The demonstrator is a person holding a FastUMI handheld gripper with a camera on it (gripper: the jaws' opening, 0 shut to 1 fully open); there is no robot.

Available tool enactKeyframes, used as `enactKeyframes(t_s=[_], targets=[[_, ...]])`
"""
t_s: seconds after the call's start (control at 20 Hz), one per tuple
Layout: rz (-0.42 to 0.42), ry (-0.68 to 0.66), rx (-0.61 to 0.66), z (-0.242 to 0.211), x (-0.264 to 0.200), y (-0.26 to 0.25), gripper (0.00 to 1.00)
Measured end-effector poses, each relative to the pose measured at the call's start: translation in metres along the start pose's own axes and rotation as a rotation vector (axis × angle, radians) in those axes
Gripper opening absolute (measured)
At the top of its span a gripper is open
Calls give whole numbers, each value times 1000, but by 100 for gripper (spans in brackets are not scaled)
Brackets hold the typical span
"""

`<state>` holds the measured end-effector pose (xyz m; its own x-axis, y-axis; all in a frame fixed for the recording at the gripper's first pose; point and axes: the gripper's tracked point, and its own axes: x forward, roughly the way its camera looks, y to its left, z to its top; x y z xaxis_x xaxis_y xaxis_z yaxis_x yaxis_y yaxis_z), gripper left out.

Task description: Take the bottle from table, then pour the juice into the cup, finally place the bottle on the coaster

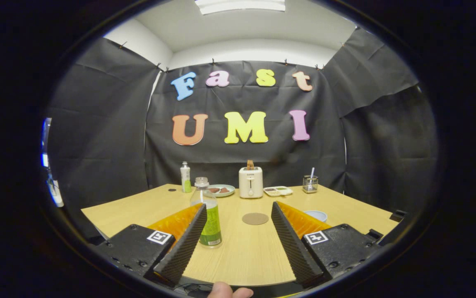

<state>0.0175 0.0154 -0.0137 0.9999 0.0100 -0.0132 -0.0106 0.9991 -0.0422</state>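
step: reaching for juice bottle (207,215) | gripper (238,215) fingers spreading wide, holding nothing | bottle standing upright, lower-centre of frame, just ahead beside left fingertip (198,217)

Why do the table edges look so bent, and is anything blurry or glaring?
In the gripper view, the fisheye lens bows the table edges; the bottle, standing by the left finger of the open gripper, and the coaster beyond look sharp; the ceiling light is blown out white; the small far things by the toaster are too tiny to make out.
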Motion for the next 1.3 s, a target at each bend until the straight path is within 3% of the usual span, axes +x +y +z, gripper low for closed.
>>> enactKeyframes(t_s=[0.55, 1.3], targets=[[24, 94, -12, -43, 50, 48, 100], [-8, 240, -46, -82, 114, 68, 100]])
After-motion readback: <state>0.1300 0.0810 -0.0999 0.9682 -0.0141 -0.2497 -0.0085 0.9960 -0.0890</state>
